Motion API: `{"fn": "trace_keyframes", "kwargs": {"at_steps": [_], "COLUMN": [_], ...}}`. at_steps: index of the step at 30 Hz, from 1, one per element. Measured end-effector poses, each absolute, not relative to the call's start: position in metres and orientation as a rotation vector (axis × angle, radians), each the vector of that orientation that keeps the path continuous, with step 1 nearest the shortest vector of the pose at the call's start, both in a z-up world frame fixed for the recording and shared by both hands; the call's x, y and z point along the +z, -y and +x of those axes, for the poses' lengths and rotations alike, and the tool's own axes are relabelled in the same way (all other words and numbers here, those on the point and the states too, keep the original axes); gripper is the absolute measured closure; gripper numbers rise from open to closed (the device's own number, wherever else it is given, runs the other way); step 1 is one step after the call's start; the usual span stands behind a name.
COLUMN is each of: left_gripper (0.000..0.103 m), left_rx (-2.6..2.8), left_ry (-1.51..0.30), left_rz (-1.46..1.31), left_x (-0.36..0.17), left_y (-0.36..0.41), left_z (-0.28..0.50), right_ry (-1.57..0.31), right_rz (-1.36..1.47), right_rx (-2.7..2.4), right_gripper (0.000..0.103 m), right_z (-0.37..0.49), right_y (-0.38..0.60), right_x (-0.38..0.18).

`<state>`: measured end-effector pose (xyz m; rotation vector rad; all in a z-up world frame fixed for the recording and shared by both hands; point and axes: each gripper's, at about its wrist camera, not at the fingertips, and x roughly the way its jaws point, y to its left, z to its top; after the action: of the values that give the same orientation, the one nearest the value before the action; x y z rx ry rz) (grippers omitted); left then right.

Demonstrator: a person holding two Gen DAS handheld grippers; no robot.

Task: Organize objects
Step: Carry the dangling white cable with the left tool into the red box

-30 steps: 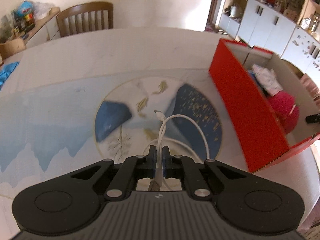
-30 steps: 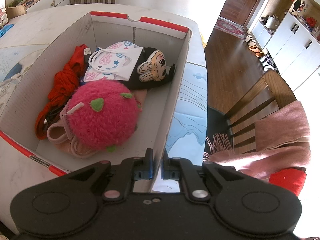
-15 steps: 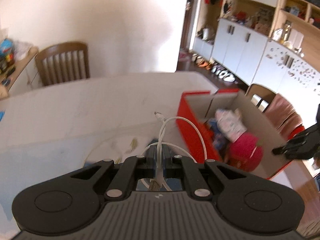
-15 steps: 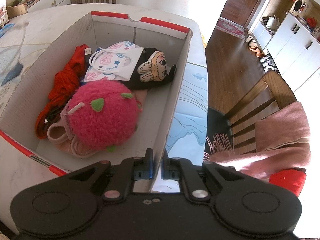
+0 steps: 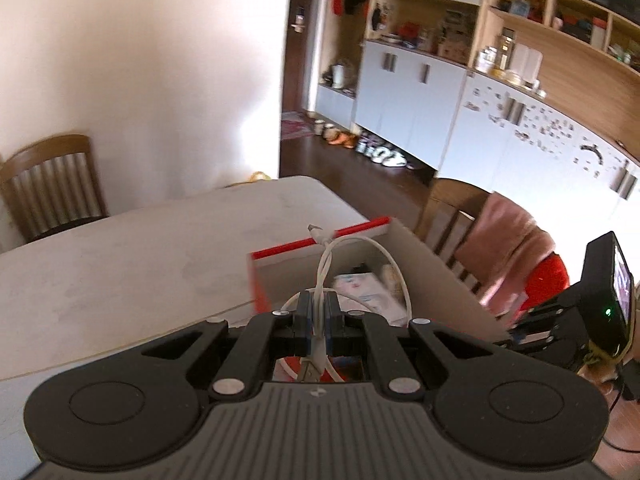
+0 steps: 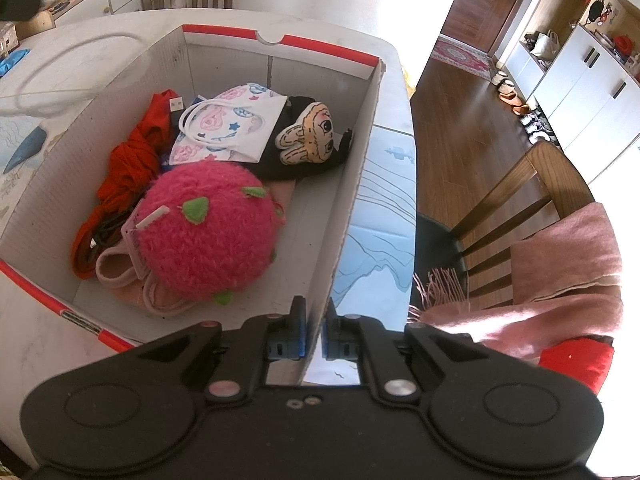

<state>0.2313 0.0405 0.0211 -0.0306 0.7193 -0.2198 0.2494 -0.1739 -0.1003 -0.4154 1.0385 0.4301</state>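
We've got the looped white charging cable (image 5: 326, 264) clamped in our left gripper (image 5: 317, 322), red-rimmed cardboard box (image 6: 360, 152) just ahead below; right gripper (image 6: 314, 330) pinches its wall.

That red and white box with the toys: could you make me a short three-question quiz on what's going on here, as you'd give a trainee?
1. True or false: the left claw is shut on a white cable.
2. What does the right claw grip? A) the pink fluffy ball B) the wall of the box C) nothing
3. Fill in: inside the box, the patterned white pouch lies partly on a black ____ with a cartoon face.

Key
1. True.
2. B: its jaws pinch the box's right-hand wall, while the pink fluffy ball lies untouched inside.
3. Cloth: the black cloth, which looks like a garment or bag.
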Motion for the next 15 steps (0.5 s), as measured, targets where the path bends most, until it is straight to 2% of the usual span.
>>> {"fn": "trace_keyframes", "kwargs": {"at_steps": [15], "left_gripper": [0.098], "left_rx": [-0.325], "left_ry": [-0.799], "left_rz": [0.005], "left_x": [-0.027], "left_y": [0.024], "left_z": [0.276], "right_ry": [-1.040], "right_rz": [-0.390], "right_rx": [0.433], "right_gripper": [0.097], "right_z": [0.251], "right_y": [0.177], "right_x": [-0.101]}}
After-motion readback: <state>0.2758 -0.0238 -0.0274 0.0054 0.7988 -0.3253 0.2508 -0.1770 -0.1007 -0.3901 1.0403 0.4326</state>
